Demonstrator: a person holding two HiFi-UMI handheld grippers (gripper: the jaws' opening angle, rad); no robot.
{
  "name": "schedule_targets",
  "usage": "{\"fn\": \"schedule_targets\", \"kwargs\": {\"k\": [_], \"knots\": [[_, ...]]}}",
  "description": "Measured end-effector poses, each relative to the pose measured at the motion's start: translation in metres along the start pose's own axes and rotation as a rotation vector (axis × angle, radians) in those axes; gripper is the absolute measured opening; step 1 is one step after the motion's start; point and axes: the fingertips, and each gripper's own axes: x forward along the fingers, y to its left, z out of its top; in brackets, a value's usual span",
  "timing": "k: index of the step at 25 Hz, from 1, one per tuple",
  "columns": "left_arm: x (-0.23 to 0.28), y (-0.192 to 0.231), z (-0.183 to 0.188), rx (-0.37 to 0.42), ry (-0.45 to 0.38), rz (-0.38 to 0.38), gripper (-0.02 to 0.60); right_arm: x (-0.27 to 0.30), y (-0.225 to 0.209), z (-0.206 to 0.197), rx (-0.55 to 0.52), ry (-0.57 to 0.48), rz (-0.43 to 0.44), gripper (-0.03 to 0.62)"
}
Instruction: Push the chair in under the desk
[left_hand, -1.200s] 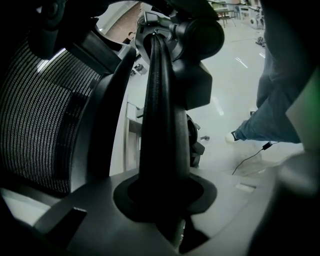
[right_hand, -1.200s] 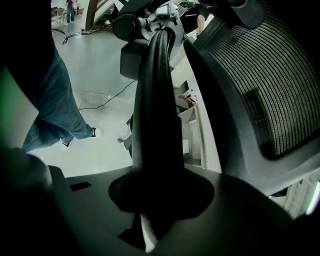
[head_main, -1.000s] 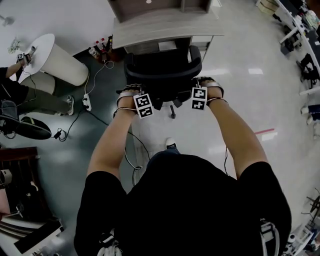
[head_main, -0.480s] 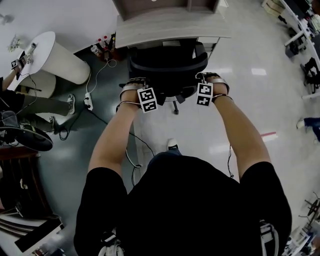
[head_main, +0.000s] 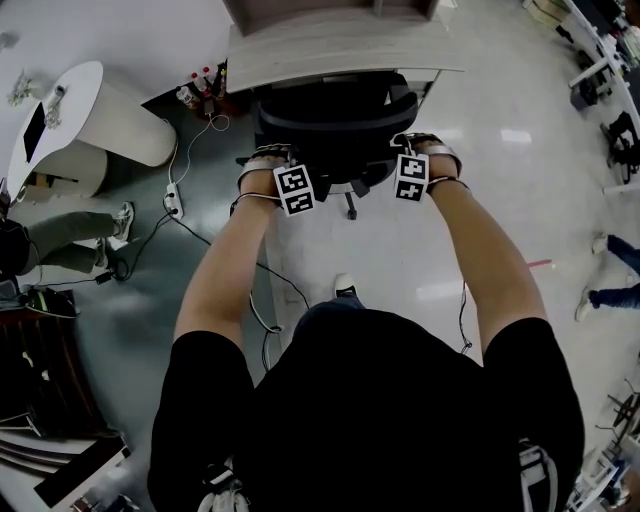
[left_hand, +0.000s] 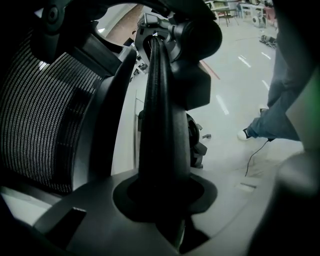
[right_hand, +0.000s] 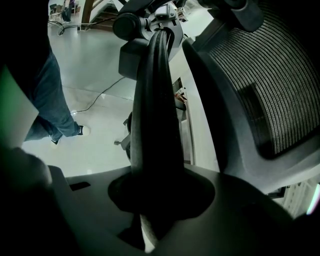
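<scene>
The black office chair (head_main: 335, 120) stands with its mesh back toward me and its front under the pale desk (head_main: 340, 55) at the top of the head view. My left gripper (head_main: 268, 163) holds the chair back's left side and my right gripper (head_main: 424, 150) holds its right side. In the left gripper view a black curved frame bar (left_hand: 160, 125) runs through the jaws, with the mesh back (left_hand: 45, 110) beside it. The right gripper view shows the matching bar (right_hand: 155, 110) clamped between its jaws and the mesh (right_hand: 260, 85) on the right. Both grippers are shut on these bars.
A white round table (head_main: 60, 110) stands at the left, with bottles (head_main: 200, 88) beside the desk and a power strip with cables (head_main: 175, 200) on the floor. A seated person's legs (head_main: 85, 222) are at the left. Another person's legs (head_main: 610, 290) are at the right edge.
Both grippers and the chair have moved up the picture toward the desk, and more of the chair lies under it. The person at the left has drawn back out of view.
</scene>
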Motion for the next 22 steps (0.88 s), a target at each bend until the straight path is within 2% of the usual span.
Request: {"fn": "schedule_targets", "kwargs": {"k": [16, 18, 22], "knots": [[0.0041, 0.0042, 0.0011, -0.008, 0.0, 0.01, 0.097, 0.0054, -0.0081, -0.0018, 0.002, -0.003, -0.015, 0.108], [0.0043, 0.0051, 0.0005, -0.011, -0.001, 0.019, 0.102, 0.0065, -0.0095, -0.0021, 0.015, 0.007, -0.028, 0.122], [0.003, 0.0055, 0.0018, -0.017, -0.003, 0.04, 0.114, 0.0052, -0.0075, -0.0096, 0.051, 0.055, -0.03, 0.2]]}}
